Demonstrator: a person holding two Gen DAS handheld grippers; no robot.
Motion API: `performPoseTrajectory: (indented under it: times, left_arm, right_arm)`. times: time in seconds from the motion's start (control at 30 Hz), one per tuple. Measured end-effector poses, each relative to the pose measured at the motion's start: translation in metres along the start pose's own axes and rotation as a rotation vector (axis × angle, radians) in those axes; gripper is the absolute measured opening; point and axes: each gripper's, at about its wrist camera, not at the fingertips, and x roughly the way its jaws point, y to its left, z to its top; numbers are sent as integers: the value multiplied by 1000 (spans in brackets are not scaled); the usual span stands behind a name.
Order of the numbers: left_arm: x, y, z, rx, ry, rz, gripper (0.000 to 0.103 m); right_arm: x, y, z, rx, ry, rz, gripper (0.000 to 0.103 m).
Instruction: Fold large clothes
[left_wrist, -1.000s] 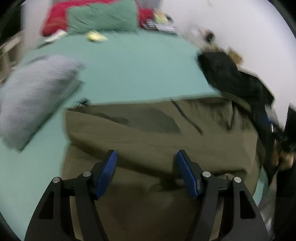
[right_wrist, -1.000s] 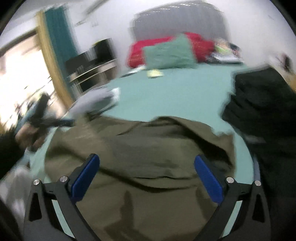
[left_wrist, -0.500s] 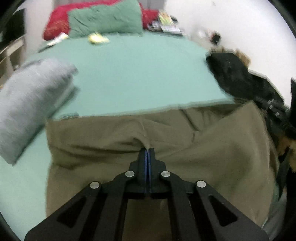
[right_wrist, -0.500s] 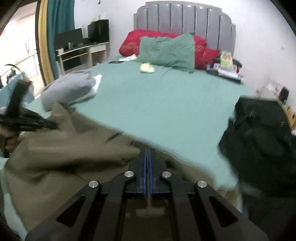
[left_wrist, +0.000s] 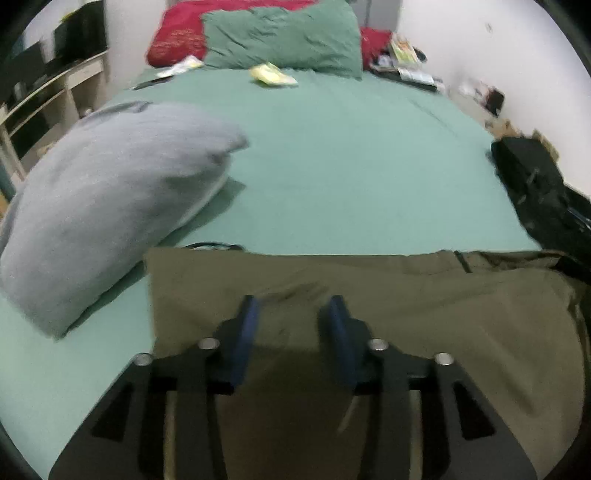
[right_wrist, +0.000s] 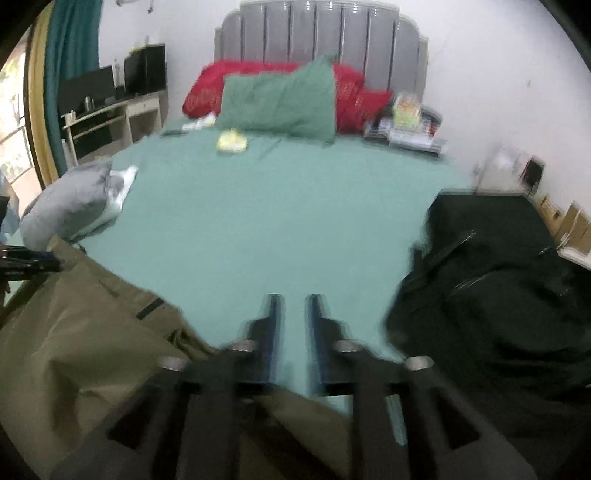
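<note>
Across the near edge of the green bed (left_wrist: 332, 184) lies the olive garment (left_wrist: 406, 314), spread flat. My left gripper (left_wrist: 291, 314) hovers over it, jaws parted, empty. My right gripper (right_wrist: 291, 314): jaws slightly apart, gripping nothing, above the sheet.

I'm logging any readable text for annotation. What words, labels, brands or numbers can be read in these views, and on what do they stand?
None can be read.
Red pillow: faint gold marks, too blurred to read.
Books and packets at the head of the bed: print too small and blurred.
Yellow packet: no legible text.
Olive garment and black bag: no label visible.
</note>
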Motion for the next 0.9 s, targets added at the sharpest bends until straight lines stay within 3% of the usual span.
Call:
performPoseTrajectory:
  times: [0.03,0.07,0.17,0.27,0.33,0.47,0.5,0.53,0.57,0.63,0.73,0.77,0.9]
  left_arm:
    - [-11,6,-5,-18,-3,-11,46]
    - [-23,12,-11,-39,-6,-26,47]
    - [-60,26,-34,-80,-32,-50,55]
    - [-84,41,-59,-109,-42,-36,60]
    - [-90,47,-75,-110,-41,-18,60]
    - [-76,54,-105,-106,40,2,61]
    - [-73,55,-111,-112,53,2,61]
    - [-71,54,-116,-116,61,-1,61]
    - [-70,53,-121,-117,58,-2,61]
    - [-70,55,-127,-118,49,0,62]
    - [-62,56,-128,-113,60,-3,62]
    - [-57,56,-127,-107,66,5,62]
    - [-33,55,-117,-100,95,34,63]
  right_arm:
    - [-11,-5,3,15,-24,4,88]
    - [-25,-10,5,37,-47,21,96]
    - [-60,-23,-9,84,-53,66,97]
    - [-75,-32,-53,96,-2,66,97]
    - [-70,-39,-73,110,31,106,97]
    - [-37,-45,-100,83,131,74,96]
    - [-30,-45,-101,90,137,91,80]
    - [-22,-46,-101,98,138,122,58]
    - [-12,-48,-99,111,145,148,47]
    - [5,-53,-90,142,136,160,13]
    - [26,-71,-76,246,116,166,9]
    - [38,-85,-73,335,130,181,9]
    - [79,-111,-99,534,255,259,8]
